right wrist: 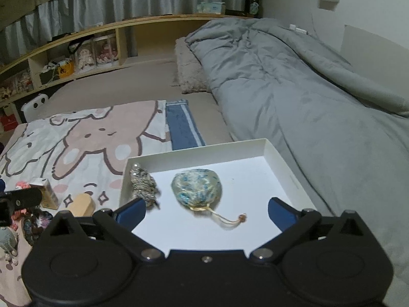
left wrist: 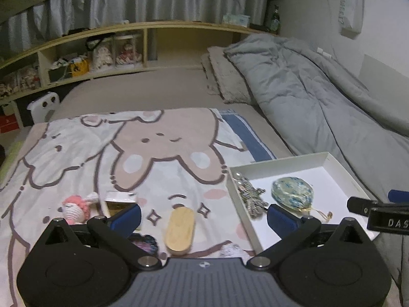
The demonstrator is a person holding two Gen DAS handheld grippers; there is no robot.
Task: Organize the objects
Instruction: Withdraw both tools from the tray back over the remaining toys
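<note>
Left gripper fingers spread, empty | wooden oval near, on bed blanket, left of white box | rigid, light, smooth: pinch narrow sides | right gripper open over box

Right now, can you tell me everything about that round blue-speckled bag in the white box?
The pouch is a plump, rounded drawstring bag of pale cloth speckled with blue. Its mouth is gathered shut toward the camera, and a cream cord trails out across the floor of the white box, ending in a small brownish bead. It lies flat near the middle of the box, apart from the grey knitted bundle beside the left wall. Neither gripper touches it.
</note>
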